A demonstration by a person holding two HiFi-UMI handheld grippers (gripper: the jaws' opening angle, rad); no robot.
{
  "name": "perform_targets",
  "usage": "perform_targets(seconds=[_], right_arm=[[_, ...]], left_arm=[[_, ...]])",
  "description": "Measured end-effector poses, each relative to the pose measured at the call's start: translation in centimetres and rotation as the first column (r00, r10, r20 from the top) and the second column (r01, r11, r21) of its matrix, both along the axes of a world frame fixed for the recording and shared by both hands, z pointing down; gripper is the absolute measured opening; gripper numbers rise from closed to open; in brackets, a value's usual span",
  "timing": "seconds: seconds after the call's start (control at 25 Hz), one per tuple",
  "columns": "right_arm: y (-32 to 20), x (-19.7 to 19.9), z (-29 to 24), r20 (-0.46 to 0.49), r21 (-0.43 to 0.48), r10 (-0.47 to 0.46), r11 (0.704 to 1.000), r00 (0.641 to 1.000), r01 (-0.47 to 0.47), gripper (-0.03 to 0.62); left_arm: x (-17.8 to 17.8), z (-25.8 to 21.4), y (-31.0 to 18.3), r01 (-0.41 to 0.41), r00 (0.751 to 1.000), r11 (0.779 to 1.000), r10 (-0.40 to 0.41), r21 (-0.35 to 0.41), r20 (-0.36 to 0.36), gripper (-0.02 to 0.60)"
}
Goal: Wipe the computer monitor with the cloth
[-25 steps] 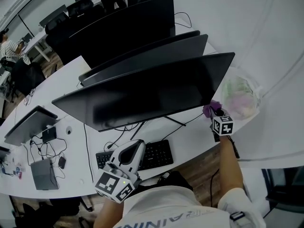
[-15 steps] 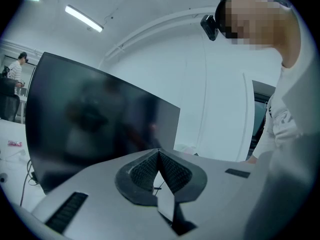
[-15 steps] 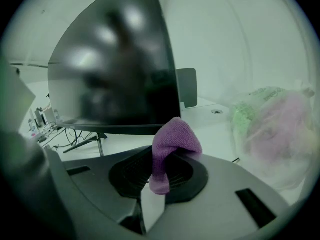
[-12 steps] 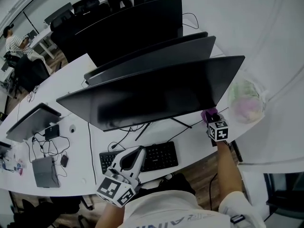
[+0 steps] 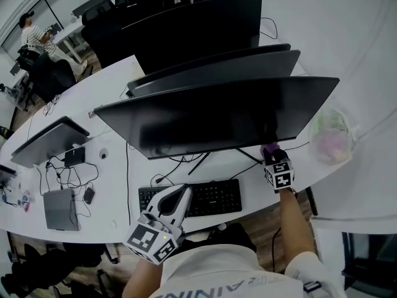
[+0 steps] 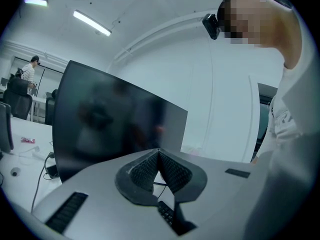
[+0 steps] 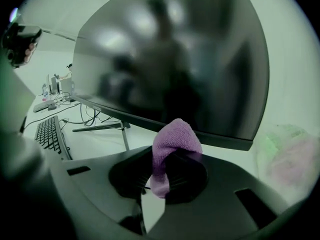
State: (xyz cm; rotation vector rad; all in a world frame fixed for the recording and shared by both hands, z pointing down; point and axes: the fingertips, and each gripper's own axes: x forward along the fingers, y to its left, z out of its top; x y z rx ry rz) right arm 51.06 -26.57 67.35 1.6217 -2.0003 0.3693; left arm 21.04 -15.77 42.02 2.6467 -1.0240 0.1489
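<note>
The nearest dark monitor [image 5: 211,117] stands across the white desk [image 5: 118,166], its screen facing me. My right gripper [image 5: 270,152] is shut on a purple cloth [image 7: 172,144], which sticks out past the jaws just below the monitor's lower right corner [image 7: 235,139]. Whether cloth and screen touch I cannot tell. My left gripper [image 5: 180,195] hangs low over the black keyboard [image 5: 208,198], its jaws closed together with nothing in them; in the left gripper view the same monitor [image 6: 110,129] shows beyond them.
Two more monitors [image 5: 205,36] stand behind the first. A closed laptop [image 5: 46,143], cables and a grey box [image 5: 60,208] lie at the desk's left. A crumpled plastic bag [image 5: 332,138] sits at the right end. A person [image 5: 37,33] sits at far desks.
The right gripper with the cloth has shifted slightly left along the monitor's lower right corner. The head view has swung, so the whole scene sits further right. The left gripper keeps its place.
</note>
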Motion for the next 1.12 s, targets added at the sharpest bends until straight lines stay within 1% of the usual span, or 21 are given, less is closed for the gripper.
perform_targets(seconds=[0.28,0.48,0.76,1.12], right_arm=[[0.0,-6.1,-0.1,-0.044,-0.014,-0.098,0.995,0.994,0.098,0.055],[-0.2,-10.0,-0.1,-0.094,-0.034,-0.149,0.989,0.984,0.146,0.055],[-0.6,-14.0,-0.2,-0.138,-0.062,-0.18,0.983,0.974,0.173,0.055],[-0.8,-18.8,-0.3,-0.152,-0.078,-0.215,0.976,0.965,0.205,0.055]], left_arm=[[-3.9,-0.5,0.1,0.049,0.999,0.999,-0.049,0.008,-0.012,0.005],[-7.7,-1.0,0.2,0.087,0.996,0.996,-0.087,0.009,-0.029,0.005],[-11.8,-1.9,-0.2,0.106,0.993,0.994,-0.105,0.022,-0.054,0.005],[-16.7,-2.3,-0.4,0.14,0.988,0.99,-0.139,0.015,-0.072,0.005]])
